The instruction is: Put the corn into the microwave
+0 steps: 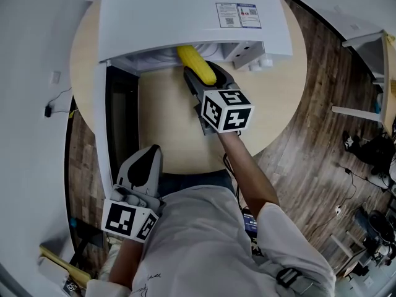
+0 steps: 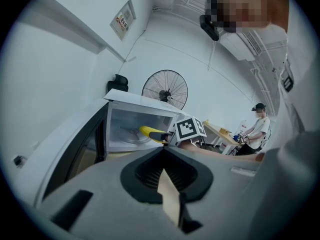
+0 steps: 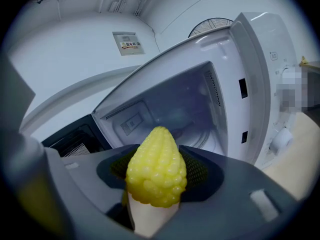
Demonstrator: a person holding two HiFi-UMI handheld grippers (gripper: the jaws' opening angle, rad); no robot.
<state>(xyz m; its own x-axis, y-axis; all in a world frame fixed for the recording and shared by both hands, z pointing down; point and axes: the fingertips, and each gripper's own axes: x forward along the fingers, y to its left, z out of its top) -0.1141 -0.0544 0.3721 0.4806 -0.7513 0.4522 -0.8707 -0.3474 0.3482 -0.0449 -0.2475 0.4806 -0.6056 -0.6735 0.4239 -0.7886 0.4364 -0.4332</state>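
Right gripper (image 1: pixel 207 76): fingers (image 1: pixel 192 84) clamped on the corn (image 1: pixel 197 65), spread wide round its thick end. The cob lies along the fingers with its pointed tip leading.

Corn position: at the mouth of the microwave (image 1: pixel 185 17). In the head view its far end goes under the front edge of the white top. In the right gripper view the tip points straight into the open cavity (image 3: pixel 170 109). I cannot tell whether the cob touches the oven floor.

Microwave: stands on the round pale counter (image 1: pixel 167 129). Its door (image 1: pixel 117 122) is swung fully open to the left of the opening, dark glass facing up towards me. There is a printed sticker (image 1: pixel 238 15) on top. The left gripper view shows the turntable (image 2: pixel 130 133) inside, with the corn just in front of it.

Left gripper (image 1: pixel 148 156): held low and close to my body, at the near edge of the counter beside the door. Its fingers are pressed together with nothing between them, and it is well apart from the corn.

Surroundings: wood-plank floor (image 1: pixel 309 141) around the counter. A standing fan (image 2: pixel 165 90) is behind the microwave. Another person (image 2: pixel 257 129) is at a desk in the background.
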